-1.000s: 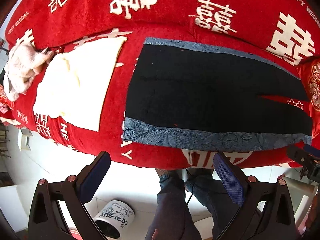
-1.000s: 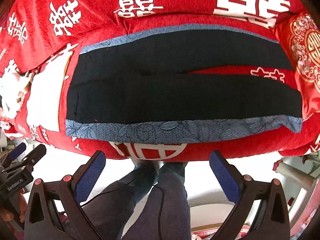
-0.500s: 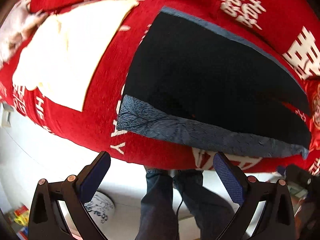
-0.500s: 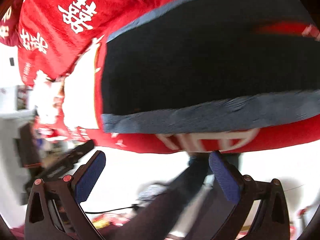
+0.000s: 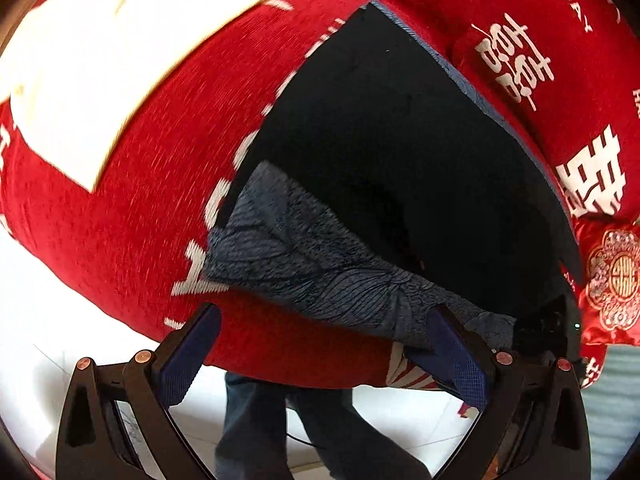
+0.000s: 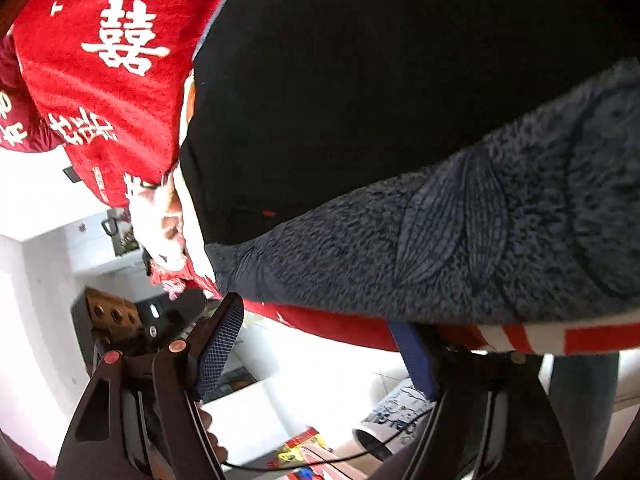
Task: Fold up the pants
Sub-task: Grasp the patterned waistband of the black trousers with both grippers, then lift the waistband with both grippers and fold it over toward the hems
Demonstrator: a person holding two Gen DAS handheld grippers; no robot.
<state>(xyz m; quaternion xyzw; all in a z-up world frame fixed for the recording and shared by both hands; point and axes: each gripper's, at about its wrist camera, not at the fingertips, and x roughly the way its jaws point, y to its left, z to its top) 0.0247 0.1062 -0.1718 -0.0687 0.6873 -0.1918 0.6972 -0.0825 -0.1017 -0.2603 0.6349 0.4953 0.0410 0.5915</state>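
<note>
Black pants [image 5: 400, 152] with a blue-grey leaf-patterned side band [image 5: 312, 260] lie flat on a red bed cover [image 5: 140, 200]. My left gripper [image 5: 324, 356] is open, close under the band's near edge at the bed's front; its right finger [image 5: 456, 352] touches the band. In the right wrist view the pants [image 6: 380, 80] and band [image 6: 460, 240] fill the frame. My right gripper [image 6: 320, 348] is open just below the band's near-left corner, its right finger [image 6: 412, 356] tucked under the bed edge.
A folded cream cloth [image 5: 120, 48] lies on the cover left of the pants. A red embroidered cushion [image 5: 612, 276] sits at the right. The person's jeans-clad legs [image 5: 280, 432] stand by the bed. A white cup [image 6: 392, 424] and clutter sit on the floor.
Both grippers have moved in toward the near edge of the pants, so the patterned band looks much larger. Both stay open. The right view has tilted and swung left.
</note>
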